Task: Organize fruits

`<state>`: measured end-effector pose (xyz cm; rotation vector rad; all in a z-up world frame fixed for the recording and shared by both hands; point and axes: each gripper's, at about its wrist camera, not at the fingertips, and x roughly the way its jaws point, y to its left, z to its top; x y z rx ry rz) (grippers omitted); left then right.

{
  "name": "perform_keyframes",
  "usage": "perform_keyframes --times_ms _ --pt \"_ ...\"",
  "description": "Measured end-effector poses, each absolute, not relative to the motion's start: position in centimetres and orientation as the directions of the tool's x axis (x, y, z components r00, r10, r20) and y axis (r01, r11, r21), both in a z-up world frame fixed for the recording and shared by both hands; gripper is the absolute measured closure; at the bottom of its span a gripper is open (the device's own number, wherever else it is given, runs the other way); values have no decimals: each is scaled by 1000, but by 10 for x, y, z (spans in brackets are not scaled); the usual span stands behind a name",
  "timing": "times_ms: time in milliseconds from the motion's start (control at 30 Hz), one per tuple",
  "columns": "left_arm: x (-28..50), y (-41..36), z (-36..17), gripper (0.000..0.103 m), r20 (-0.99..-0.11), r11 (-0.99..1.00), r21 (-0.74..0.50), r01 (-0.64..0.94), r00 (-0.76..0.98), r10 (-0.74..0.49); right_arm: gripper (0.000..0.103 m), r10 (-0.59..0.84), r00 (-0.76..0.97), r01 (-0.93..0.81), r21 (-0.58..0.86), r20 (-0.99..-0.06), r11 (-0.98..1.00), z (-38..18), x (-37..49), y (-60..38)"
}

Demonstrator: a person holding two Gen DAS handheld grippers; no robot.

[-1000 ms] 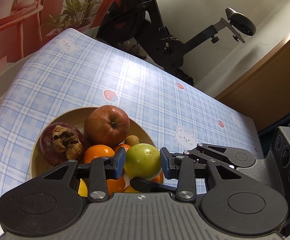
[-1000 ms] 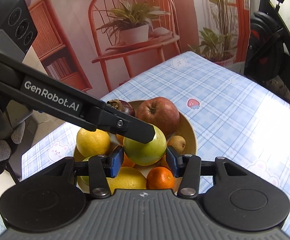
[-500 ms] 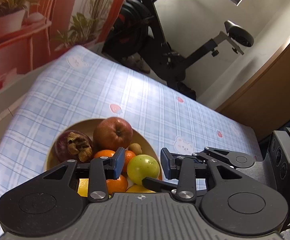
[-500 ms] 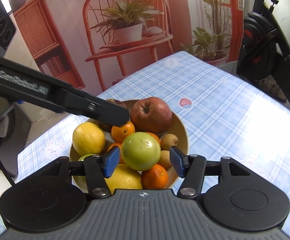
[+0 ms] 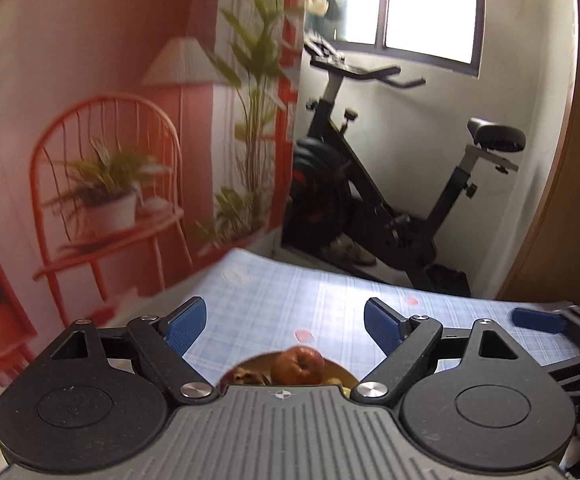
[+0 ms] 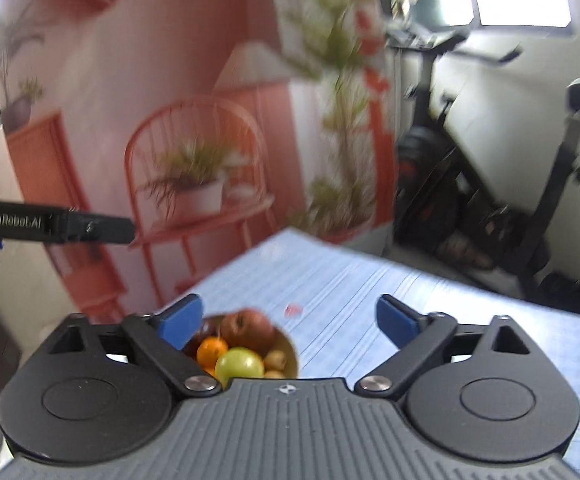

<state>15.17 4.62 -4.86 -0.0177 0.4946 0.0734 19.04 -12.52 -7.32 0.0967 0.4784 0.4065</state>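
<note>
Behind the blue checked surface [image 5: 329, 304] stood an exercise bike [image 5: 389, 200] and a printed backdrop of a red chair [image 5: 102, 184], both blurred. The bowl [image 6: 290, 354] of fruit sat near the front of that surface, low in both views and partly hidden by each gripper's body. In it the green apple [image 6: 238, 363] lay on top of the heap, just in front of the red apple [image 6: 246, 326], with an orange [image 6: 212, 350] to its left and small brown fruits [image 6: 276, 358] to its right.

Judging by this, the placing step looked done: the green apple rested in the bowl and neither gripper held anything. No loose fruit showed on the surface, so the next move probably called only for pulling clear, or for looking elsewhere for more fruit.

Both the left gripper [image 5: 285, 326] and the right gripper [image 6: 288, 320] had just been opening; their jaws stood wide apart with only air between them. Each pointed gently downward, above and behind the bowl, and the left gripper's finger reached into the right view, left of the bowl.
</note>
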Motion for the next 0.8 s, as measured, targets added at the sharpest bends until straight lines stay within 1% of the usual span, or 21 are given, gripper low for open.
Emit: perform_keyframes --times_ms 33,100,200,300,467,567,800 --pt "144 42 -43 14 -453 996 8 -84 888 78 1 380 826 -336 176 -417 925 -66 185 -129" --pt "129 35 -31 8 -409 996 9 -92 908 87 0 335 858 -287 178 -389 941 -53 170 -139" --pt "111 25 -15 6 -370 997 -4 -78 926 71 0 266 886 -207 190 -379 960 -37 156 -153" --pt "103 15 -7 6 -371 997 14 -72 926 72 0 237 904 -176 196 -356 965 -27 141 -164" --pt "90 -4 -1 6 -361 996 65 -65 929 84 0 192 940 -149 169 -281 974 -18 108 -180" --pt "84 -11 2 6 -348 997 66 -49 935 69 0 159 948 -110 184 -277 977 -12 97 -188" --pt "76 -20 3 6 -345 1000 23 -16 938 23 0 124 949 -69 192 -291 979 -2 81 -205"
